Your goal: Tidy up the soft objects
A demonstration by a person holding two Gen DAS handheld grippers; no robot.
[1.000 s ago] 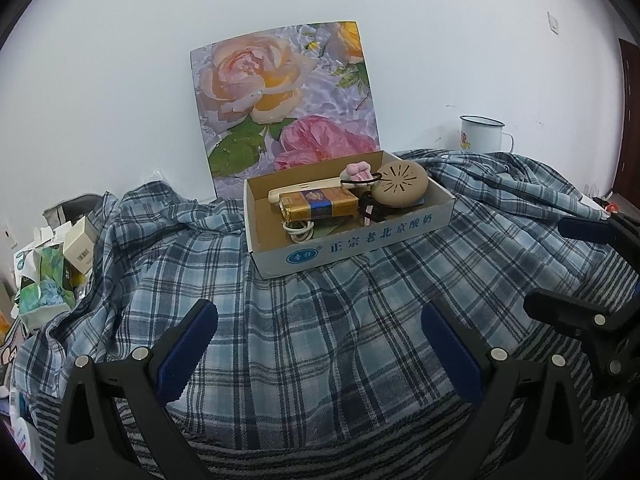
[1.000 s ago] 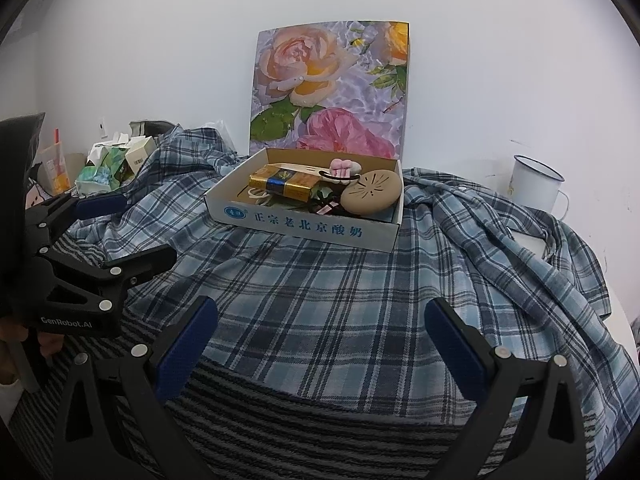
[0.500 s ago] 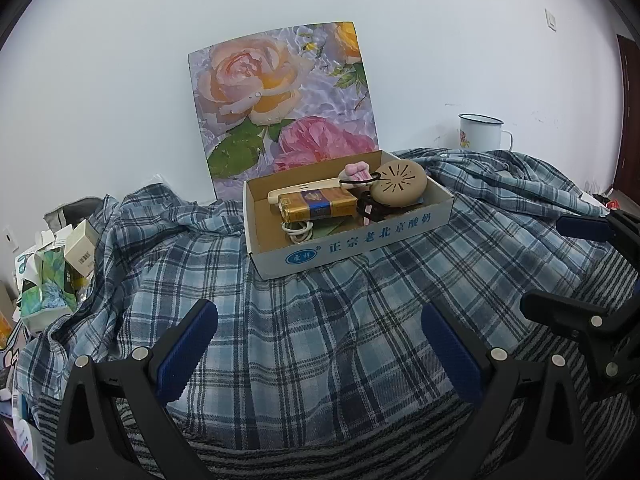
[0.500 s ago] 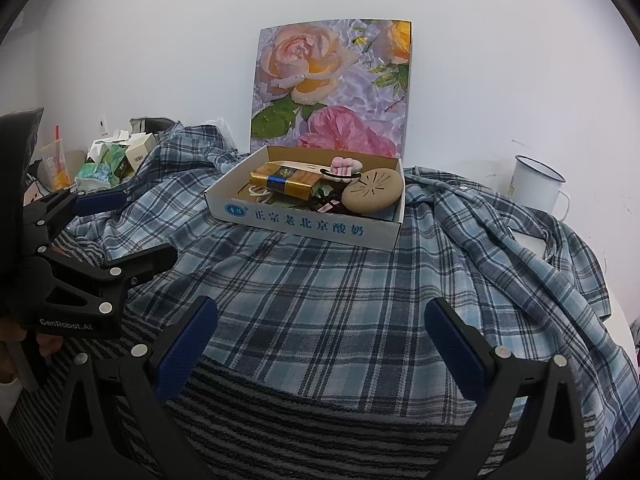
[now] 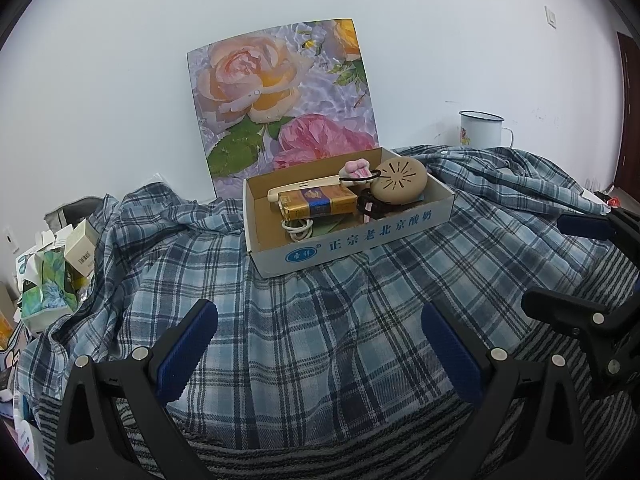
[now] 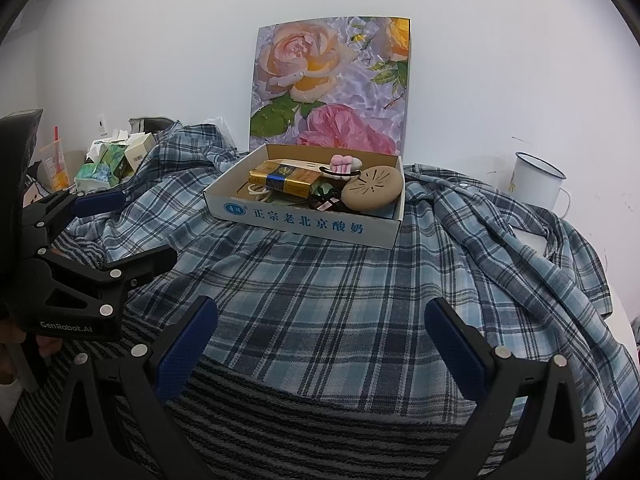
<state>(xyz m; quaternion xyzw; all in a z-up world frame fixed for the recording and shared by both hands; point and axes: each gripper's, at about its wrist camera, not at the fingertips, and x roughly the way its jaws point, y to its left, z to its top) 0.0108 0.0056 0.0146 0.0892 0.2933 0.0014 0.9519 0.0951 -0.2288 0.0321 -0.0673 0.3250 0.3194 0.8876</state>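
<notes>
plaid shirt (image 5: 320,340) lies spread just ahead of both wide-open grippers, left gripper (image 5: 320,344), right gripper (image 6: 320,344); we hold nothing.

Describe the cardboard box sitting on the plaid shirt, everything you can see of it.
The cardboard box is a shallow open tray, white outside with blue Chinese lettering and a round blue logo on its front wall, plain brown inside. It rests on the blue plaid shirt, in front of the flower picture standing at the wall. It holds a gold and blue pack, a tan round vented disc, a pink soft item and a coiled white cord. Neither gripper touches it.
</notes>
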